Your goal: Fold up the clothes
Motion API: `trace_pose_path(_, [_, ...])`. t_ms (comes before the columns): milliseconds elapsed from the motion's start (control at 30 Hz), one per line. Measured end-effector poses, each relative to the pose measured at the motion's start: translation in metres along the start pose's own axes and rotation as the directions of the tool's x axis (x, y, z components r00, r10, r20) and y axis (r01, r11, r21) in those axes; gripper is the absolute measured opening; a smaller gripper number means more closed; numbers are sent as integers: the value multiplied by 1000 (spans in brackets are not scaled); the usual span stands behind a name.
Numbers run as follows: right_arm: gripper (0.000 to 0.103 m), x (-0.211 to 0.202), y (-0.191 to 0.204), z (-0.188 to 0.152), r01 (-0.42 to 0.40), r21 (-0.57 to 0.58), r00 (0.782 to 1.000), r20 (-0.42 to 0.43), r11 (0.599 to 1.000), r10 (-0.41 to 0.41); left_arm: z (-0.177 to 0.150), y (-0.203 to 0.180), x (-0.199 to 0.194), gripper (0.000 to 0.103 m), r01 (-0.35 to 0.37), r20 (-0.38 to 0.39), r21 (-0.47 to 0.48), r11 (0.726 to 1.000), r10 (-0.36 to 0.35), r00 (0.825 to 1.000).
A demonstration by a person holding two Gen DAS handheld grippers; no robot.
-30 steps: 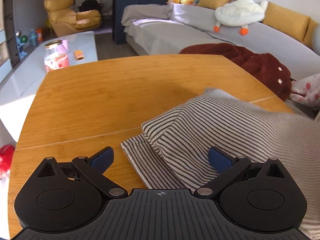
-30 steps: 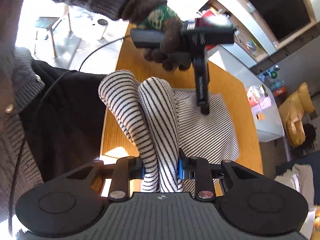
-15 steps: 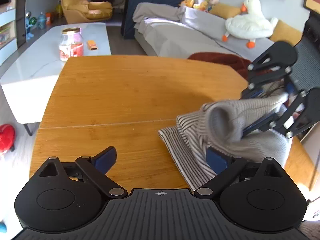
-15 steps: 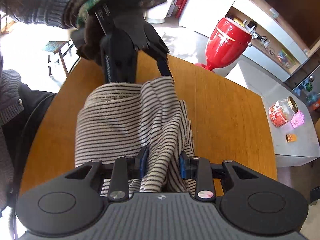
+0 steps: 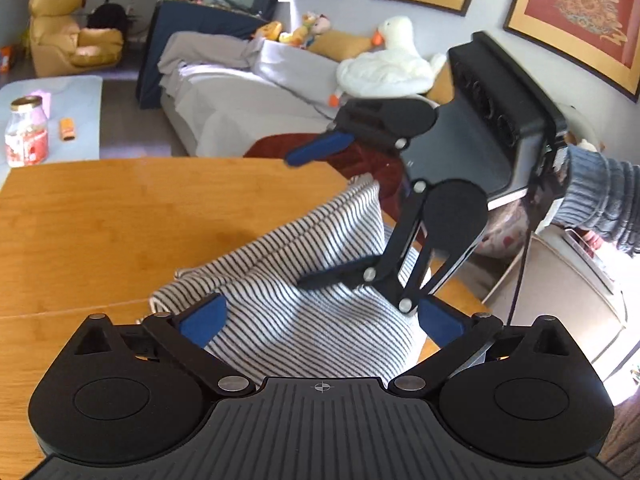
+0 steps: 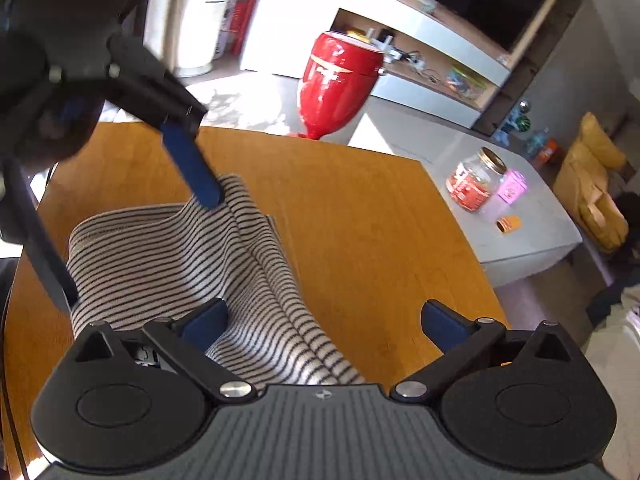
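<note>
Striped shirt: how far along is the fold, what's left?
Done: the striped shirt lies doubled over on the wooden table in a loose bundle, layers visible along its edge. In hand: nothing is gripped; the right gripper and left gripper both have jaws wide open over the cloth. Left: the bundle looks puffy and uneven, so it probably needs flattening and perhaps another fold.

A home living room: a grey sofa (image 5: 240, 96) with a white duck plush (image 5: 384, 68) fills the upper middle, framed red pictures (image 5: 580, 12) hang upper right, and a yellow armchair (image 5: 68, 44) sits upper left.
</note>
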State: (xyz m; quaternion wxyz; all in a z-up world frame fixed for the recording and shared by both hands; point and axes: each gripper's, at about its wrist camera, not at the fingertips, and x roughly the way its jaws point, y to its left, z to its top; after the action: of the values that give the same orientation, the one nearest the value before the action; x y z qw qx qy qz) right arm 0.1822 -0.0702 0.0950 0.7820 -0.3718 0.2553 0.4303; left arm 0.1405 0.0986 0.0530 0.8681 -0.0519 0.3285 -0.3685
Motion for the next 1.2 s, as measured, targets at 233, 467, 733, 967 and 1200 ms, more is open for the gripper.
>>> trace_pose_path(233, [103,-33,-19,-18,168,171,986,-8,971,-169,-5,-5,16,103,-92,-22,64,994,94,995])
trace_pose_path(467, [103,20,-26,-60,342,380,937,-203,859,-283,-6,-3,24,103,-117,-38,79,990,120,992])
trace_pose_path(733, [103,14,-29,-70,367,514,930,-212,775,-300,-9,0,22,103,-116,-46,69,991,119,992])
trace_pose_path(967, [103,1,-9,-86,329,646,944,-204,689,-259,-11,5,20,103,-107,-50,54,993,110,993])
trace_pose_path(1200, [103,-11,12,-104,280,764,958,-187,581,-216,-12,4,23,103,-107,-48,52,993,110,993])
